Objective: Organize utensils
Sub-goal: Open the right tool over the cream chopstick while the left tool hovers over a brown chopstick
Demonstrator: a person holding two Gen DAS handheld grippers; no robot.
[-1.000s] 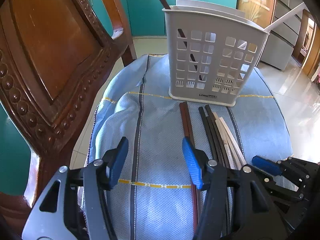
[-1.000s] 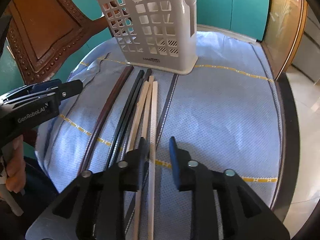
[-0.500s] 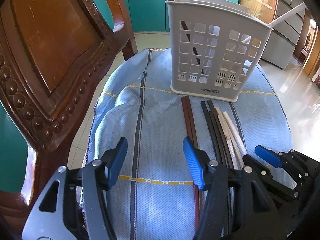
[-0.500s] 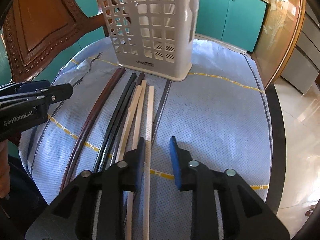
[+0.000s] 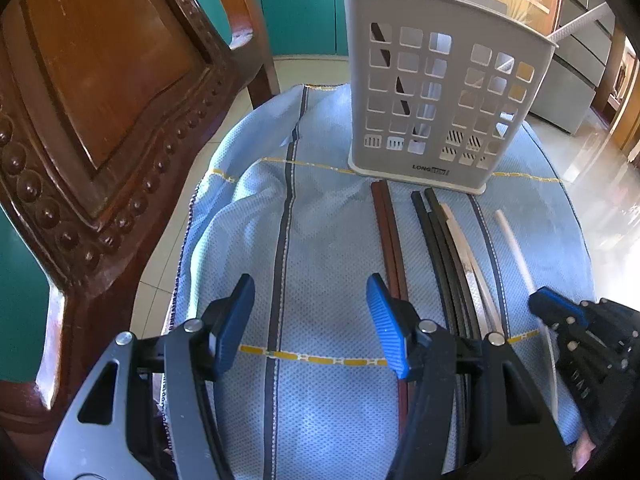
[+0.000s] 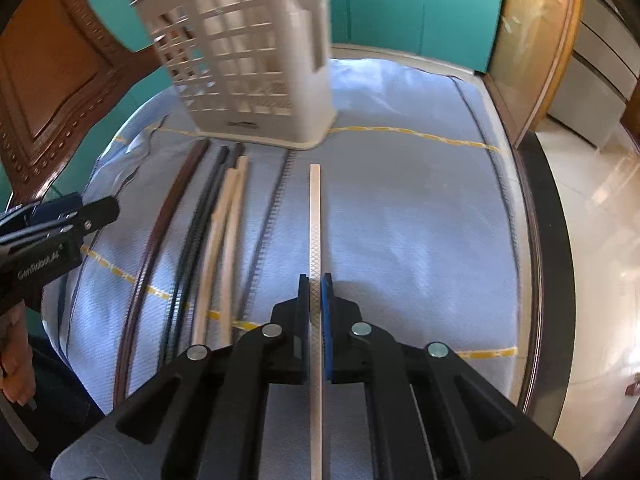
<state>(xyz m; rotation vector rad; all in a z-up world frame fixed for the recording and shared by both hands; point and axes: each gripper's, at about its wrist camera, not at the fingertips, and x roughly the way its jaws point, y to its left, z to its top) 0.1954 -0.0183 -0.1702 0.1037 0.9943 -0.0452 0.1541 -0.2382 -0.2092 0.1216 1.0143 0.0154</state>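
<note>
- The right gripper (image 6: 315,280) is seen pressed together on a white chopstick (image 6: 315,216), which runs straight ahead from between its blue pads (image 6: 326,300) toward the basket.
- The left gripper (image 5: 310,320) is held spread apart, with nothing between its pads but bare cloth.
- A light blue cloth (image 5: 328,248) with dark stripes and yellow dashed lines is spread over a rounded table; a dark table rim (image 6: 548,240) is exposed to the right of the right gripper.
- A pale perforated utensil basket (image 5: 436,92) is stood upright on the cloth, ahead of both grippers; a dark stick and a white stick are seen leaning inside it.
- The remaining chopsticks are laid lengthwise on the cloth between the two grippers: a brown pair (image 5: 386,236) just beside the left gripper's right pad, then a black pair (image 5: 436,240), then a pale wooden pair (image 5: 464,248).
- The white chopstick is set apart from the wooden pair, across a dark stripe.
- A carved wooden chair back (image 5: 100,92) is stood to the left of the left gripper, close to the cloth's edge.
- Teal cabinet doors (image 6: 416,4) are seen beyond the basket, and a glossy tiled floor (image 6: 592,208) is seen to the right of the right gripper.
</note>
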